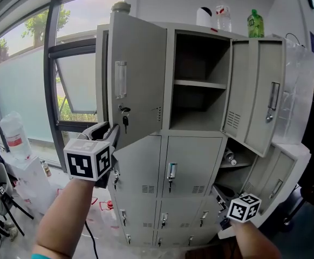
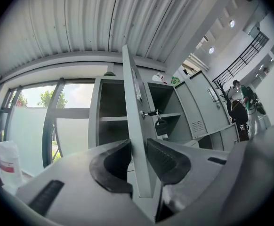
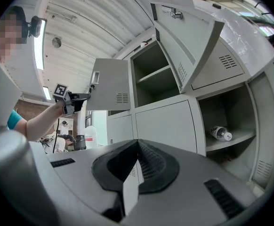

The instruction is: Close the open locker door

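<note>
Lockers (image 1: 192,166); level left gripper (image 1: 110,133) on door (image 1: 138,63)

Green bottle (image 1: 255,24), clear bottle (image 1: 223,14), water jug (image 1: 15,137) — beside the window (image 1: 22,85)

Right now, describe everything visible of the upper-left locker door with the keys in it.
The upper-left locker door is a pale grey panel that looks metal, upright, partly open, hinged on its right, its free left edge swung out. Its front carries a clear holder or handle, a lock with dark keys hanging, and vent slots near the hinge. The left gripper is closed on its lower left corner, a pad on each face.
</note>
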Tool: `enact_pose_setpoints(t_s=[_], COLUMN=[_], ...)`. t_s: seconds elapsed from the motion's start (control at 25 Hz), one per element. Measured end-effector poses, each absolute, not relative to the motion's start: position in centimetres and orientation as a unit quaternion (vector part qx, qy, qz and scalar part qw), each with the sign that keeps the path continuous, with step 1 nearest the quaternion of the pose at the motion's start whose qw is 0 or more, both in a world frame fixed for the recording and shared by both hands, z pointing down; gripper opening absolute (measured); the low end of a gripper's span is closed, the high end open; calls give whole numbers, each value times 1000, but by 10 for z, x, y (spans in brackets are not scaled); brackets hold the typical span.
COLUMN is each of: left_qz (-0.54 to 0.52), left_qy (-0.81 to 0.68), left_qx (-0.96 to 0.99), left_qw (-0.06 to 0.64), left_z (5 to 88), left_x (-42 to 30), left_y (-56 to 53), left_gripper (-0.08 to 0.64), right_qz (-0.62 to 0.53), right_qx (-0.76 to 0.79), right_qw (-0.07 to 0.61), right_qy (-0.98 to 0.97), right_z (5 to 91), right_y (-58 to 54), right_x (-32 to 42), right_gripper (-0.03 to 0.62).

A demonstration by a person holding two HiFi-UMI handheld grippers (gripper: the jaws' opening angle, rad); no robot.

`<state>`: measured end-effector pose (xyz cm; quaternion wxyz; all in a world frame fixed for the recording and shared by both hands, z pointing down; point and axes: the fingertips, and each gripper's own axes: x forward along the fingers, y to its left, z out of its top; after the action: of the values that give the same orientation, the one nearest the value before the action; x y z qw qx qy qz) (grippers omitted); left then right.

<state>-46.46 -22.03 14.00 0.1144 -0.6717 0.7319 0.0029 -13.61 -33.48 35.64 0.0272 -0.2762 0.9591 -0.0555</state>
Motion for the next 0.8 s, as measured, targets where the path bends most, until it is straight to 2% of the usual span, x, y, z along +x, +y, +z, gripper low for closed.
enact_pose_setpoints(t_s=[0.8], left_qz=[-11], left_qy=[735], left_qx=[-672], left_qw=[95], left_z=[140], left_x=[-533], left_y=[-250], left_gripper=[114], right_qz=[-64], right_qx=[-321], right_qw=[29], right_qy=[945], right_z=[365], right_y=[-309], right_x=[-142], right_gripper=[-2])
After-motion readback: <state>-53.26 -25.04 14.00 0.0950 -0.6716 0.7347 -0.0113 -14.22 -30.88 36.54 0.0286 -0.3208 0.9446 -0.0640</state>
